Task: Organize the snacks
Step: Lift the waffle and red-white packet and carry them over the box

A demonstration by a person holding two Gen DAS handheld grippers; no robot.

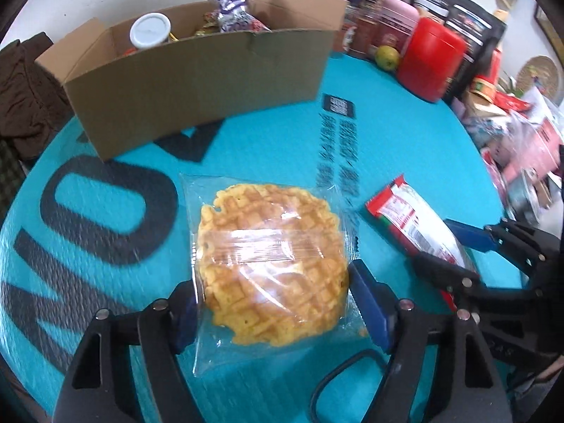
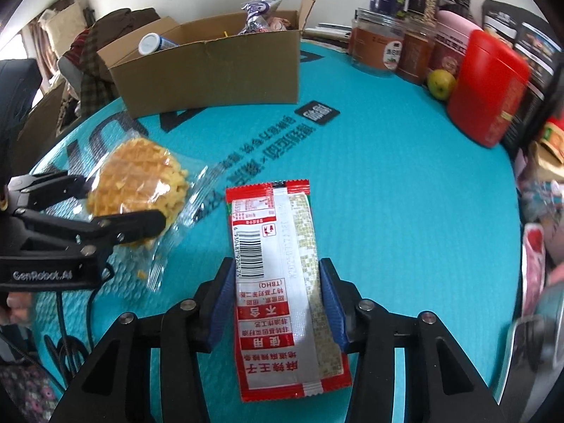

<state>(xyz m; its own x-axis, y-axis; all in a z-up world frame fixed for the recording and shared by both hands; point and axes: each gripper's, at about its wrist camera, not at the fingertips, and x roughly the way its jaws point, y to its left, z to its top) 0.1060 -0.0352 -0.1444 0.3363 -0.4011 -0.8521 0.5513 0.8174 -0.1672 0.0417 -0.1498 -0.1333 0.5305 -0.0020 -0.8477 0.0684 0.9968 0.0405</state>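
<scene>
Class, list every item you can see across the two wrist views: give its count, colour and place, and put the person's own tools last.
waffle pack: 1, golden in clear wrap, near mat edge, between left tool's fingers
snack packet: 1, red and silver, on mat, between right tool's fingers
cardboard box: 1, brown, open, far side of mat
white-lidded tub: 1, inside box
purple-white bag: 1, standing in box
mat: 1, teal with black lettering, under everything
red canister: 1, right of mat
green apple: 1, beside canister
jars: several, brown contents, behind apple
left tool: 1, black with blue pads, closed around waffle pack
right tool: 1, black with blue pads, closed around snack packet
</scene>
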